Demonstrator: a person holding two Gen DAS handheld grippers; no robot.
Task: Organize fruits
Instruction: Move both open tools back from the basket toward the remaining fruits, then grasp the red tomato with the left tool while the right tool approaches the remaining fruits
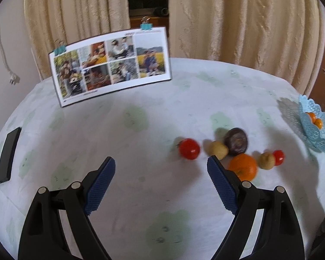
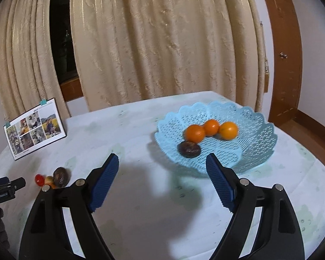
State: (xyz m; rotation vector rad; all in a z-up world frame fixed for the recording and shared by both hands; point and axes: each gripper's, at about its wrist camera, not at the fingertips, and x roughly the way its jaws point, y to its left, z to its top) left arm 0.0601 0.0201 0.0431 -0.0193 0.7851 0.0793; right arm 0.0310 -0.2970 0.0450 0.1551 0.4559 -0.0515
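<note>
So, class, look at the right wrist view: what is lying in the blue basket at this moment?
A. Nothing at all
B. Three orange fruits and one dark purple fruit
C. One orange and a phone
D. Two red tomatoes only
B: the blue basket holds three orange fruits in a row, with one dark purple fruit lying in front of them.

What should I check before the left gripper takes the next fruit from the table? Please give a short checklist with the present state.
1. Left gripper open and empty: ok.
2. Right gripper open and empty: ok.
3. Loose fruit in the left gripper's view, such as the large red tomato and the orange: ok.
4. A fruit lined up between the left gripper's fingers: not ok; the fruits lie ahead and to the right.
5. Room in the blue basket: ok.
6. Picture sharp enough to aim: not ok, blurred.
</note>
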